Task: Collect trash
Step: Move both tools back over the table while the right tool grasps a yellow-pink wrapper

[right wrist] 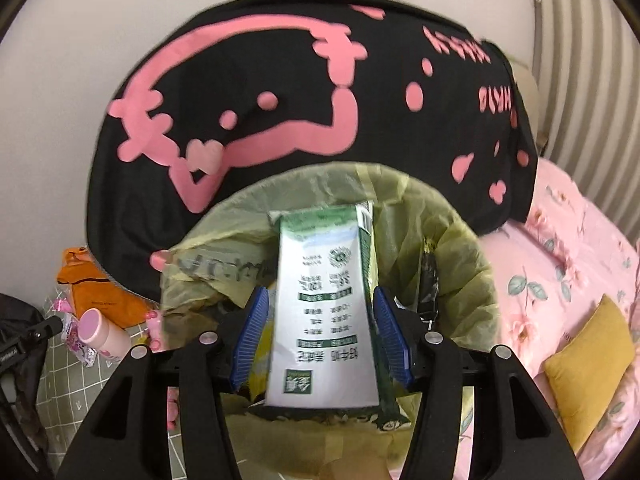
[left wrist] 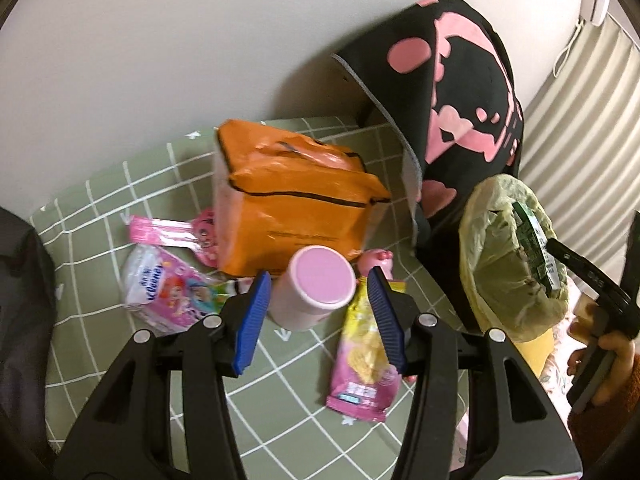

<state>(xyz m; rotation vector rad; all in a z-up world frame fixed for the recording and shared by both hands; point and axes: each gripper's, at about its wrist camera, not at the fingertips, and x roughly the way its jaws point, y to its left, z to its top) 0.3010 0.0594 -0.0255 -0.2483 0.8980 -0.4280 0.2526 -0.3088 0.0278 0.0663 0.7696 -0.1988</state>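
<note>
A pink-lidded cylindrical tub (left wrist: 316,288) stands on the green checked tablecloth (left wrist: 100,208). My left gripper (left wrist: 318,276) is open, its blue pads on either side of the tub with small gaps. In the right wrist view, my right gripper (right wrist: 320,290) is shut on a green-and-white milk carton (right wrist: 324,312), which it holds over the mouth of a bin lined with a yellow-green bag (right wrist: 460,240). From the left wrist view that bin (left wrist: 480,240) stands to the right of the table, with the carton (left wrist: 536,236) leaning into it.
On the table lie an orange bag (left wrist: 288,208), a tissue pack (left wrist: 160,284), a pink snack wrapper (left wrist: 364,360) and a pink packet (left wrist: 168,232). A black cloth with pink print (left wrist: 460,80) hangs behind the bin. A pink bed with a yellow cushion (right wrist: 592,360) is on the right.
</note>
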